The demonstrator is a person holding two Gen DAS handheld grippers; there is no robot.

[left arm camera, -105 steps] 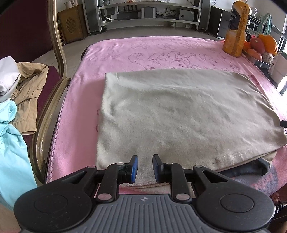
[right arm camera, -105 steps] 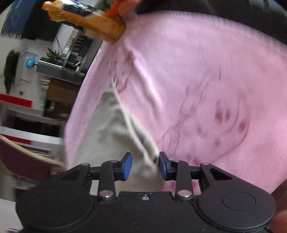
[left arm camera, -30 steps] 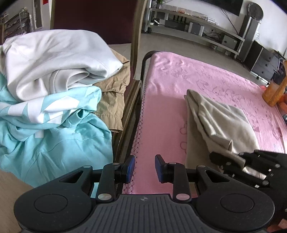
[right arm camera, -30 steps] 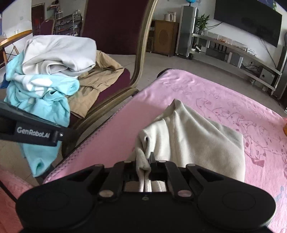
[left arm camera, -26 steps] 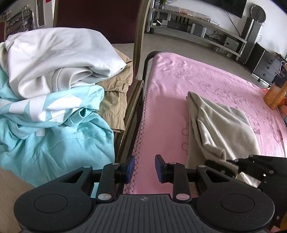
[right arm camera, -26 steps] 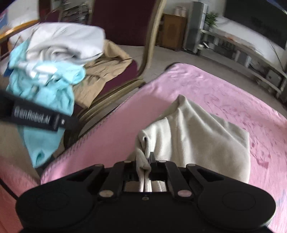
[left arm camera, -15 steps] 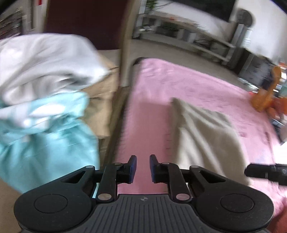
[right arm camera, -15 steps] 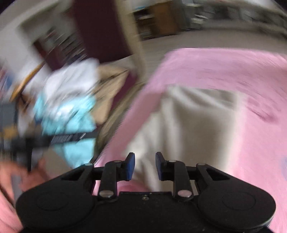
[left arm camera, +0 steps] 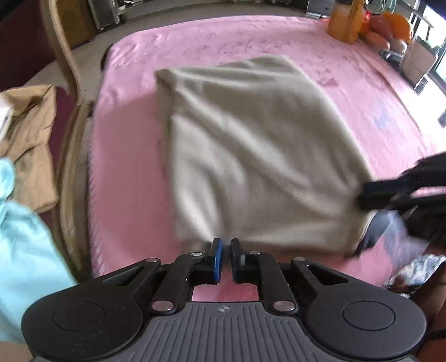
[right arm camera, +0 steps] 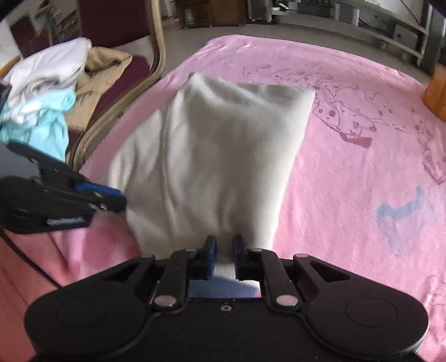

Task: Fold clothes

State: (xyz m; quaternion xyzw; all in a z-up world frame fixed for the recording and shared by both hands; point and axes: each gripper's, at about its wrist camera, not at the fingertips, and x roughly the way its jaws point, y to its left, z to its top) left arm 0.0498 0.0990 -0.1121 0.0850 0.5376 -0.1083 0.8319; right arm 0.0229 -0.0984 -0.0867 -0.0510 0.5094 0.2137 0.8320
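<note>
A folded beige garment (left arm camera: 251, 150) lies on the pink blanket (left arm camera: 362, 92); it also shows in the right wrist view (right arm camera: 211, 156). My left gripper (left arm camera: 224, 250) is at the garment's near left corner, its blue pads a narrow gap apart with nothing between them. My right gripper (right arm camera: 224, 245) is at the garment's near right edge, slightly open, with cloth lying between its fingers. Each gripper shows in the other's view, the right one (left arm camera: 395, 192) at the garment's right corner and the left one (right arm camera: 83, 195) at its left.
A chair (right arm camera: 156, 55) at the left holds a pile of white, tan and light blue clothes (right arm camera: 47, 92). An orange bottle (left arm camera: 344, 21) and fruit (left arm camera: 390, 30) stand at the blanket's far right. A dark cloth (left arm camera: 376, 231) peeks out under the garment's near right corner.
The right gripper let go of the garment it was shut on and opened. Both grippers swung from the chair side back over the blanket to the garment's near edge. The left jaws narrowed.
</note>
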